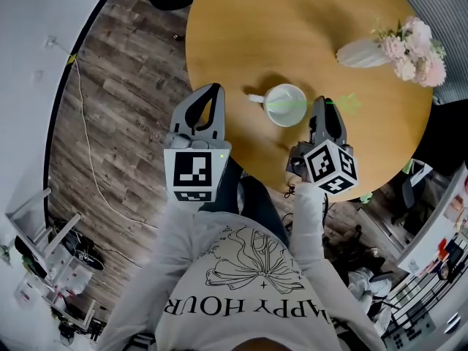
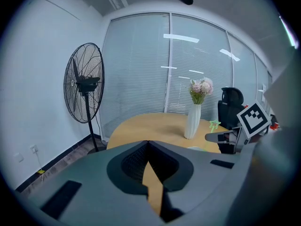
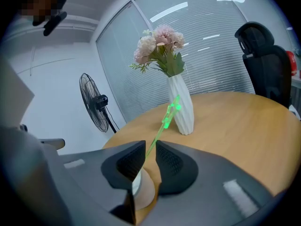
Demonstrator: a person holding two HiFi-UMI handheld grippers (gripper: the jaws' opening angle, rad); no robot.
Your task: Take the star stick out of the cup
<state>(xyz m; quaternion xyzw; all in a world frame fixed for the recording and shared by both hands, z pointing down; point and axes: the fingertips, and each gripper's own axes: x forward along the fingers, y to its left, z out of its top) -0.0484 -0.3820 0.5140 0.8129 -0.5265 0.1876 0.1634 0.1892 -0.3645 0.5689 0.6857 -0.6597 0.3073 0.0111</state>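
cup (image 3: 135, 186) mostly hidden, stick (image 3: 162, 125) base hidden

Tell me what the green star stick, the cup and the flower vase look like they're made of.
Star stick: probably translucent green plastic; it glows a bright green, as if light passes through it.
Cup: likely glazed ceramic; plain white, smooth, with a thick rim and a handle.
Vase: white ceramic or possibly plastic, matte finish; ribbed surface with no clear shine.
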